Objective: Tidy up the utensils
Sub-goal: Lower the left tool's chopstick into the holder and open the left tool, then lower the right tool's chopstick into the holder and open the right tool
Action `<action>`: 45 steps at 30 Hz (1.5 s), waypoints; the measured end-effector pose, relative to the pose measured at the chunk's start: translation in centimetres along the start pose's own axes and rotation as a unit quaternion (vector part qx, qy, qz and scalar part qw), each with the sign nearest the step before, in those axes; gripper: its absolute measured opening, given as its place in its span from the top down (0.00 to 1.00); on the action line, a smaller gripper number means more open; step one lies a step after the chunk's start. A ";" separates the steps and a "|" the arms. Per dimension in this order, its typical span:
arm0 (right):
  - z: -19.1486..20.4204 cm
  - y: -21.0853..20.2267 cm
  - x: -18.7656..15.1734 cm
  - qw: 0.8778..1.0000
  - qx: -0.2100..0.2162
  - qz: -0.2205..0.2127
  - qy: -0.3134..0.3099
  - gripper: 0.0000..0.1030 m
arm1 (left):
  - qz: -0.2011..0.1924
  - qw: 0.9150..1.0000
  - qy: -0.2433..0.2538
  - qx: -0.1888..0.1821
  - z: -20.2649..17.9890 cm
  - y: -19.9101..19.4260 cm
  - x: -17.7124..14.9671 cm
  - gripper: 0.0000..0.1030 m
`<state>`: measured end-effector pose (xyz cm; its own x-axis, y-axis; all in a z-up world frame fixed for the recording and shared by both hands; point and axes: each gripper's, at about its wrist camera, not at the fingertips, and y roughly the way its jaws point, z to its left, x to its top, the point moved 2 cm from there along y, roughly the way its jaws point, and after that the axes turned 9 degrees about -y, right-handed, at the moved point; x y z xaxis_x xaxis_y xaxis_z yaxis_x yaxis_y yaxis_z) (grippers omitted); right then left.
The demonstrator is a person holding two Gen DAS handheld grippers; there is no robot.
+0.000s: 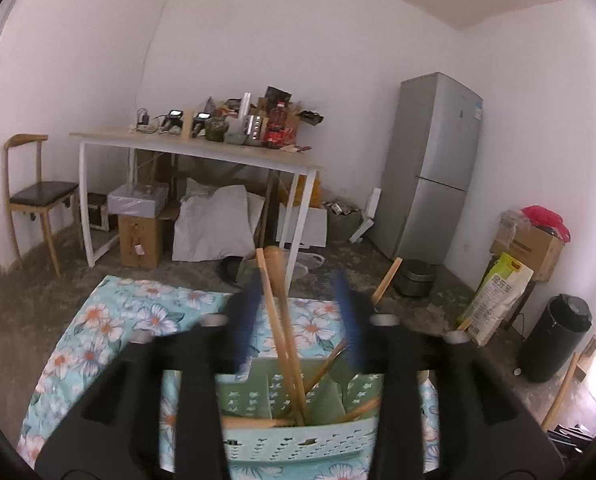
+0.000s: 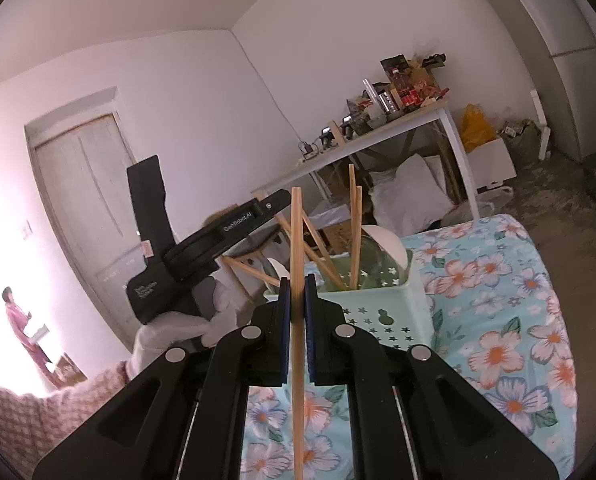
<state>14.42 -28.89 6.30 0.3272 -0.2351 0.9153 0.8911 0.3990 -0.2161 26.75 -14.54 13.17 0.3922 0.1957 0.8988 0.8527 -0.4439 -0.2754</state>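
Observation:
A mint-green perforated basket point(image 1: 298, 444) stands on the floral cloth, right under my left gripper point(image 1: 297, 282). Its blue pads point(image 1: 244, 320) stand apart, open. Two wooden chopsticks point(image 1: 282, 320) rise from the basket between them, held by neither pad. More wooden utensils lean inside. In the right wrist view, my right gripper point(image 2: 297, 284) is shut on a single upright chopstick point(image 2: 297, 236), just in front of the basket point(image 2: 386, 316). The basket there holds several chopsticks point(image 2: 354, 228) and a white spoon point(image 2: 386, 244). A white-gloved hand point(image 2: 170, 332) holds the left gripper point(image 2: 276, 203) over the basket's left side.
The floral cloth point(image 1: 138, 312) covers a low surface whose far edge drops to a bare floor. Beyond are a cluttered white desk point(image 1: 202, 144), a wooden chair point(image 1: 30, 196), a grey fridge point(image 1: 434, 160) and a black bin point(image 1: 554, 336). A person in pink point(image 2: 18, 320) stands far left.

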 end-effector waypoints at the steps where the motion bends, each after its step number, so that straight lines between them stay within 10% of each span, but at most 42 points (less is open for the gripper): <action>1: 0.1 0.1 0.0 1.000 -0.003 0.002 -0.003 0.93 | -0.004 1.000 0.002 0.001 -0.1 -0.2 0.1 0.57; 11: 1.7 0.3 0.2 0.999 -0.028 0.016 -0.039 0.93 | -0.035 0.999 0.003 0.017 -0.2 -4.6 1.7 0.30; 45: 7.0 -0.6 5.7 0.990 -0.064 -0.004 -0.125 0.93 | -0.019 0.996 0.013 0.088 7.1 -17.7 -4.7 0.09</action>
<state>13.59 -24.24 14.02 0.2456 -0.0047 0.9694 0.9310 0.2795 -0.2346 12.28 -1.39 11.42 0.3520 0.1862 0.9173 0.9146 -0.2767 -0.2948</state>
